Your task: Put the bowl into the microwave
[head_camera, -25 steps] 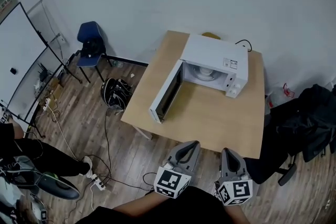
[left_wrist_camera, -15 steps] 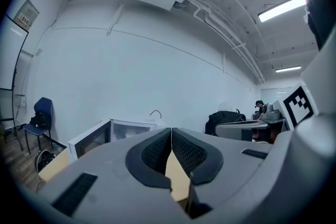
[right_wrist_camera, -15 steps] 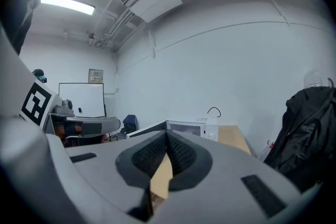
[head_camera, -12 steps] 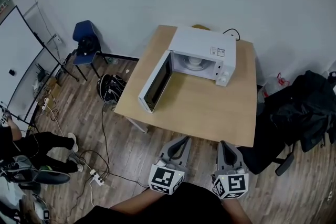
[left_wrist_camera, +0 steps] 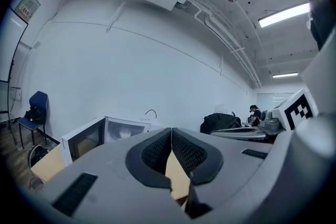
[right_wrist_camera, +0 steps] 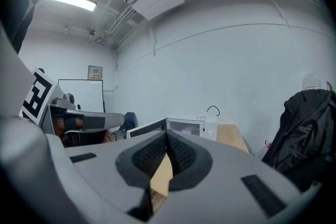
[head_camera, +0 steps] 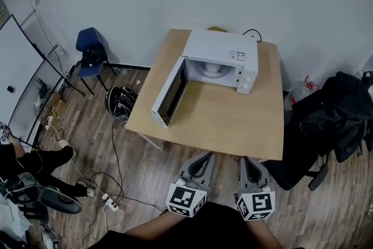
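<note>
- The bowl [head_camera: 210, 69], a white round thing as far as I can judge, sits already inside the microwave [head_camera: 221, 48], which stands on the surface [head_camera: 227, 122].
- The door [head_camera: 170, 92] stands open; perhaps only closing it is left.
- My left hand-held gripper [head_camera: 203, 158] and right hand-held gripper [head_camera: 249, 161] have their jaws pressed together, holding nothing, well apart from the surface.
</note>
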`<state>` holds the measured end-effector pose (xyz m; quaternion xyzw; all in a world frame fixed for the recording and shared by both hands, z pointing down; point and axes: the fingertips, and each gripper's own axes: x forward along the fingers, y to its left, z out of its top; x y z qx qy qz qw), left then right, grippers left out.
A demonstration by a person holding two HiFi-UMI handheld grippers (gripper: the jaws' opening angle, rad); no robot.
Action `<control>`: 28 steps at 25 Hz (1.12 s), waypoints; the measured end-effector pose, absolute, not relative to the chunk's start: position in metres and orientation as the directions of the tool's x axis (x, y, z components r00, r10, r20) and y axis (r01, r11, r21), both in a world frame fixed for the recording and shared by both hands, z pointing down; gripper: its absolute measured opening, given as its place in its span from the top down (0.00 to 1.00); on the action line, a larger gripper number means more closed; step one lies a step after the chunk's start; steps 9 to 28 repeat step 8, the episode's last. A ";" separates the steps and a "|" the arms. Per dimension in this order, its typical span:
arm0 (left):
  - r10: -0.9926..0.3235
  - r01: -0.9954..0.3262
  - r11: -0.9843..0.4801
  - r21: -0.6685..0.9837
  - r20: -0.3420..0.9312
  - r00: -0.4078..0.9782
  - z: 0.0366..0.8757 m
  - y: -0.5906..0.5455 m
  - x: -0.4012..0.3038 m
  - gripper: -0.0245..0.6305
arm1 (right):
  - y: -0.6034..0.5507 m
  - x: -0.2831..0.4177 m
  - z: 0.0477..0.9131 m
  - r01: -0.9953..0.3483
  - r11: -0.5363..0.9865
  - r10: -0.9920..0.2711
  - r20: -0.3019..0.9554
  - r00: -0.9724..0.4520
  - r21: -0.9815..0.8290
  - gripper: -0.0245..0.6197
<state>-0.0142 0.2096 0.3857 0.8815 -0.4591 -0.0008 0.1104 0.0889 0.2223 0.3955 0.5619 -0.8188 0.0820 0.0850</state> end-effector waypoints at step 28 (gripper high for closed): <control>-0.819 -0.821 -0.543 0.178 0.106 0.564 0.388 0.189 -0.037 0.94 | 0.205 0.065 0.396 -0.931 0.364 -0.903 0.234 -0.361 -0.030 0.87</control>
